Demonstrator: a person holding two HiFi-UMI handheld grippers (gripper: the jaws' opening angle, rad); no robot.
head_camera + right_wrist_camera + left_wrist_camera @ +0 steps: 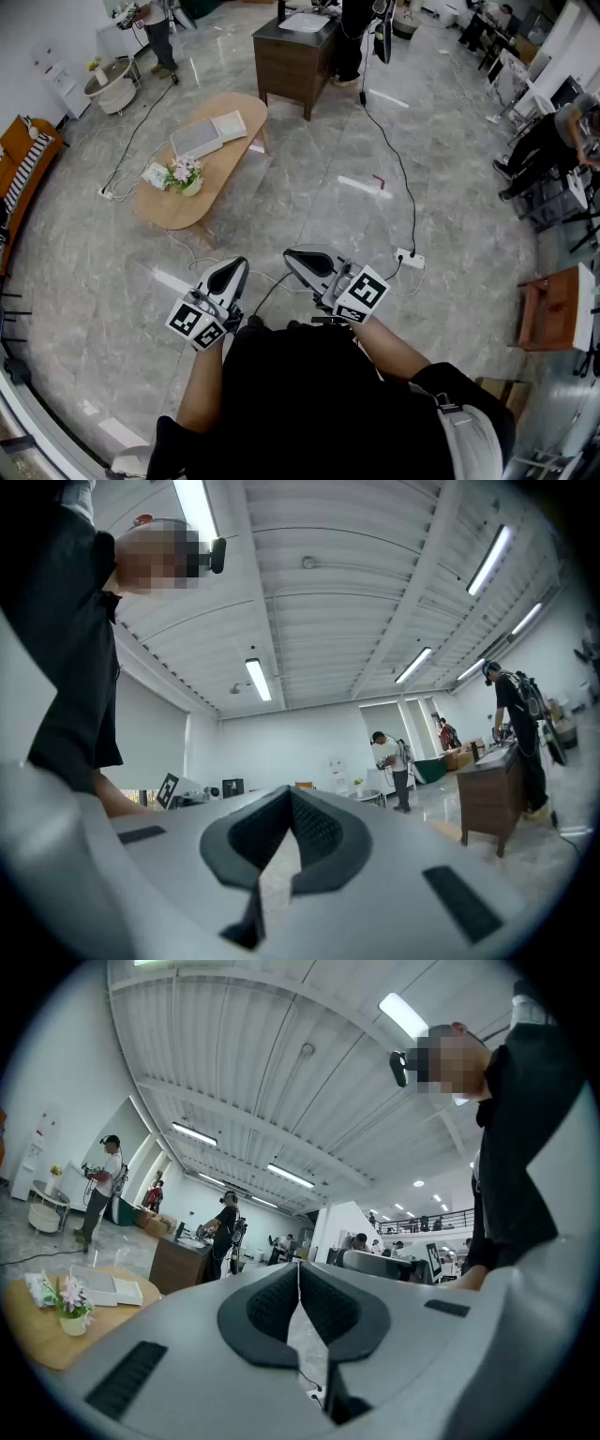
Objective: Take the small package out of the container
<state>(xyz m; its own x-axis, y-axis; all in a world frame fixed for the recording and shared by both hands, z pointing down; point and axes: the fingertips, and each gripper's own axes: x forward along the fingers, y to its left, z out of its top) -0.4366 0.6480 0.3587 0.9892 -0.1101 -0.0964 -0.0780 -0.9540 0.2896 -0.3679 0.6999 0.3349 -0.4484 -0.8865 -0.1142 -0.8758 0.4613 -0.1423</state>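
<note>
Package not in any view, nor container; low wooden table point(214, 169) stands well ahead of both grippers. Left gripper point(299, 1265) clenched on nothing, right gripper point(289, 789) likewise pinched empty, both close at waist. Guess: small package light, maybe soft; pinch across narrow side, gentle squeeze

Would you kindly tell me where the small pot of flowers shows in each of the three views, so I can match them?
Head view: the pot of flowers stands on the oval wooden table, in the upper left.
Left gripper view: at the lower left, on the same table.
Right gripper view: not in it.
Shared landmark: the dark wooden cabinet, top centre in the head view, left of centre in the left gripper view, at the right in the right gripper view.
</note>
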